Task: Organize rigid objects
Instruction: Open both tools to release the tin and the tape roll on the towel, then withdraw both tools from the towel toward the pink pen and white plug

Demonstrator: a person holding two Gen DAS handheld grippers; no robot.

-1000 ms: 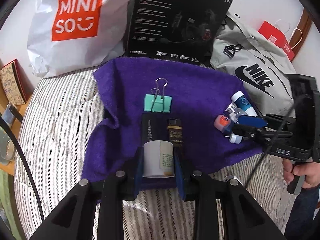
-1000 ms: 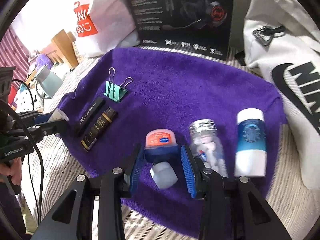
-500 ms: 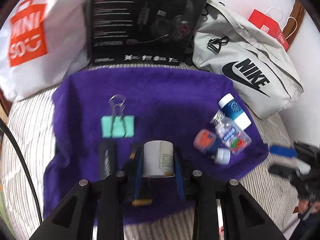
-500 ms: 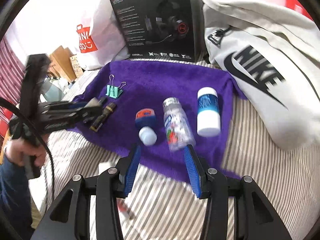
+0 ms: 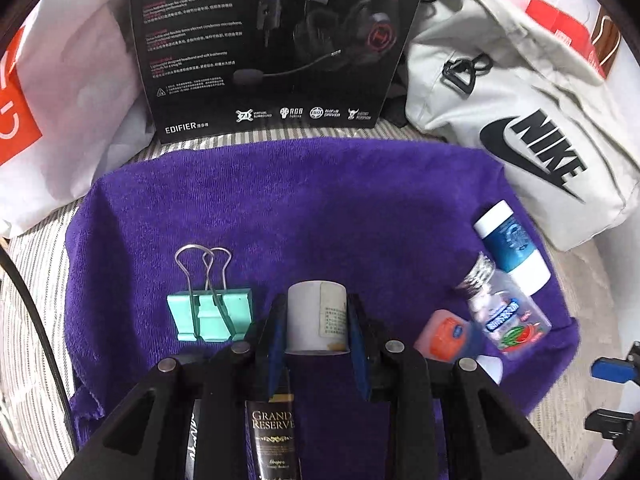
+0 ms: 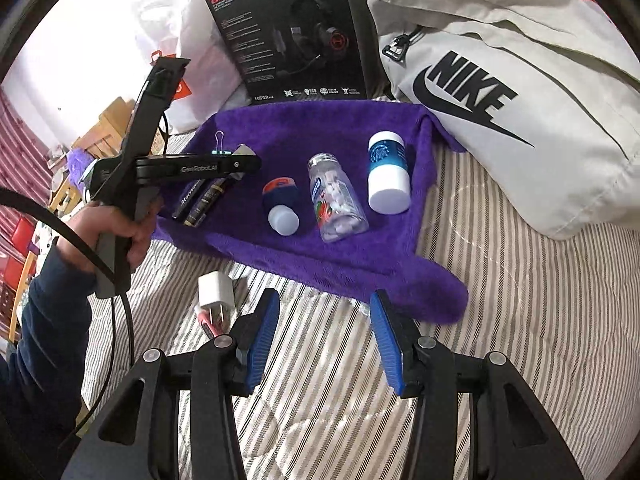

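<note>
A: What is the left tool [image 5: 316, 320] carrying?

B: A small white jar [image 5: 317, 316], pinched between its blue pads, the jar's long axis running straight ahead along the fingers. It hangs over the purple towel [image 5: 320, 200], with the teal binder clip [image 5: 210, 314] just to the tool's left.

A: And below it?

B: The dark "Grand Reserve" tube [image 5: 274, 440] lies under the fingers, pointing the same way as they do, with a second dark tube beside it to the left.

A: Where would the jar go?

B: My guess is the open patch of towel directly ahead of the tool and to its right, between the clip and the group on the right: the orange-lidded pot [image 5: 444, 334], the clear candy bottle [image 5: 504, 312] and the blue-and-white bottle [image 5: 512, 248].

A: The right tool [image 6: 320, 338]?

B: Wide apart and empty, over the striped bed [image 6: 500, 320], short of the towel's near edge. A white charger plug [image 6: 216, 290] lies just ahead to its left.

A: Which is nearer the gap?

B: The left one, clearly.
</note>
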